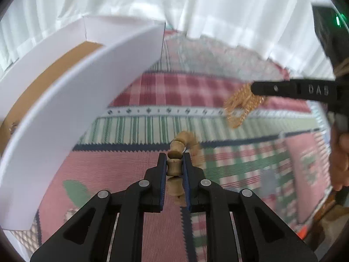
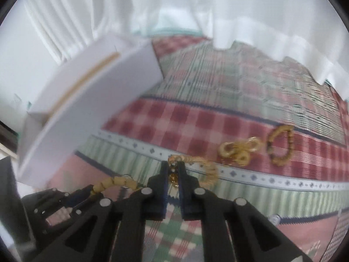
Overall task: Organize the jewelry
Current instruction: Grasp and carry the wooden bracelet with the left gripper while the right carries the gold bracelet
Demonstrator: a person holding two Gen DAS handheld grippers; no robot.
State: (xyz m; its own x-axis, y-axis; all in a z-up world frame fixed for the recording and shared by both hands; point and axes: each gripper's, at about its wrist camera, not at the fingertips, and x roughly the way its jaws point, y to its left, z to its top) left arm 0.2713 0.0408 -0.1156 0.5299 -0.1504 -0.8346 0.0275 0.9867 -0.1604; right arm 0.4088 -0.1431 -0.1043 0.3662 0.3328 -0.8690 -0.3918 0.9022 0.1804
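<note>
The left gripper (image 1: pixel 174 163) is clamped on a wooden bead bracelet (image 1: pixel 174 168) above the patchwork cloth (image 1: pixel 130 174), just beside the white box (image 1: pixel 65 109). The right gripper (image 2: pixel 173 170) is clenched on a gold chain (image 2: pixel 209 172). 2 more pieces, a gold ornament (image 2: pixel 237 150) and a beaded bracelet (image 2: pixel 281 146), lie on the cloth near each other.

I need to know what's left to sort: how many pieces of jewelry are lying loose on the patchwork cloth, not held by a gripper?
2. A cluster of gold rings on the red-checked patch, and a beaded bracelet just right of it. More may lie hidden inside the white box.
</note>
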